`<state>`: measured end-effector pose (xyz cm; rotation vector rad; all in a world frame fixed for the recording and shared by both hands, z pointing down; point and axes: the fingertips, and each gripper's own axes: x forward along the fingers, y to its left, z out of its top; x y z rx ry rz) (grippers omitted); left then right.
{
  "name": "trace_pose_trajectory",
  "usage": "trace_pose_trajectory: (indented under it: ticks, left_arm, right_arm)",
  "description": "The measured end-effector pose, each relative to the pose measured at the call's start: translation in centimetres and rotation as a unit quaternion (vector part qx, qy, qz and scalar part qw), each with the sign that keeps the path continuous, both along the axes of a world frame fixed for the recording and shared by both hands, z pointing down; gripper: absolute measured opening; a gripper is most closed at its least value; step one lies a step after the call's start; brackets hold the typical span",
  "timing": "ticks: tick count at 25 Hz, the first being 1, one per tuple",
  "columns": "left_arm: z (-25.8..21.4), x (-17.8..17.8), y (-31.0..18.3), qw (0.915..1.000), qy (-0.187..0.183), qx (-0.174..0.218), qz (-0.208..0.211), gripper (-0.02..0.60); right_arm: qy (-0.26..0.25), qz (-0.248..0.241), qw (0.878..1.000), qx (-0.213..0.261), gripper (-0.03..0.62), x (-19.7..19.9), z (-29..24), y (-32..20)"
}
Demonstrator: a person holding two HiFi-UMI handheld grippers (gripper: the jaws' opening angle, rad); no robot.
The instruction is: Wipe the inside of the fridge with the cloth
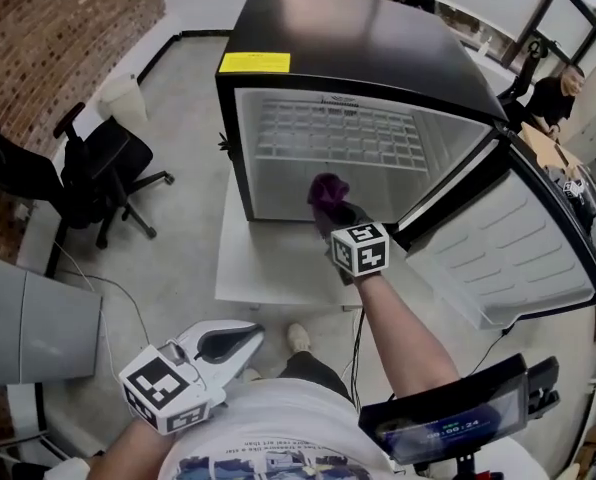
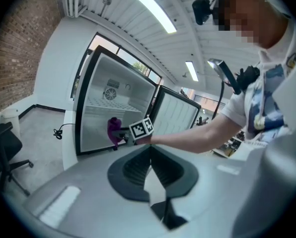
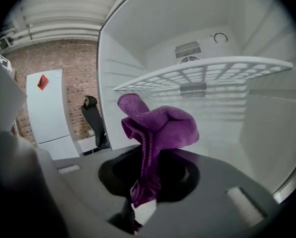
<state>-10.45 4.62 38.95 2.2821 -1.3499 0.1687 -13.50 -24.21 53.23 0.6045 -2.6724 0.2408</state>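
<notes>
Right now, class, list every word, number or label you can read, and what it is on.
Nothing reads clearly.
Yellow label on the fridge top: too small.
Screen beside the person: digits blurred.
Shirt print: blurred.
Red sticker on the pale cabinet: too small.

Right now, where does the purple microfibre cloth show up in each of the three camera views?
Head view: purple microfibre cloth at centre, in the mouth of the black fridge, at the tip of the right gripper.
Left gripper view: small, left of centre, before the open fridge.
Right gripper view: large, centre, clamped between the jaws.
Shared landmark: the white wire shelf, above the cloth in all three.
</notes>
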Motion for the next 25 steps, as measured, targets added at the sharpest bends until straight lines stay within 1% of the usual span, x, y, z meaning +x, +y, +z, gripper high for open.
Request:
trace_pose_trajectory:
  ticks: [3, 6, 10, 15, 19, 22, 25]
  left_arm:
    - [-0.1, 0.0, -1.1, 1.0000, -0.003, 0.003, -0.002, 0.005]
    - [-0.1, -0.1, -2.0, 0.9999, -0.010, 0.001, -0.007, 0.005]
    - [-0.3, -0.4, -3.4, 0.9997, -0.014, 0.000, -0.022, 0.005]
    - [0.1, -0.4, -4.7, 0.9992, -0.013, -0.006, -0.038, 0.005]
    - [0.2, -0.8, -5.6, 0.9985, -0.013, -0.009, -0.051, 0.005]
    - [0.4, -1.3, -6.2, 0.9982, -0.012, -0.013, -0.057, 0.005]
    - [0.4, -1.7, -6.6, 0.9979, -0.015, -0.016, -0.062, 0.005]
  right_arm:
    - [0.022, 0.051, 0.998, 0.021, 0.067, 2.5, -0.2, -4.4]
    - [0.042, 0.102, 0.993, 0.042, 0.067, 4.6, -0.5, -8.6]
    - [0.063, 0.150, 0.985, 0.057, 0.067, 6.0, -0.8, -12.9]
    - [0.090, 0.183, 0.977, 0.064, 0.067, 6.1, 0.2, -15.5]
    - [0.109, 0.199, 0.972, 0.066, 0.067, 5.6, 1.1, -16.9]
    - [0.130, 0.195, 0.970, 0.068, 0.067, 5.1, 1.7, -17.9]
    - [0.137, 0.184, 0.971, 0.064, 0.067, 4.3, 2.3, -18.2]
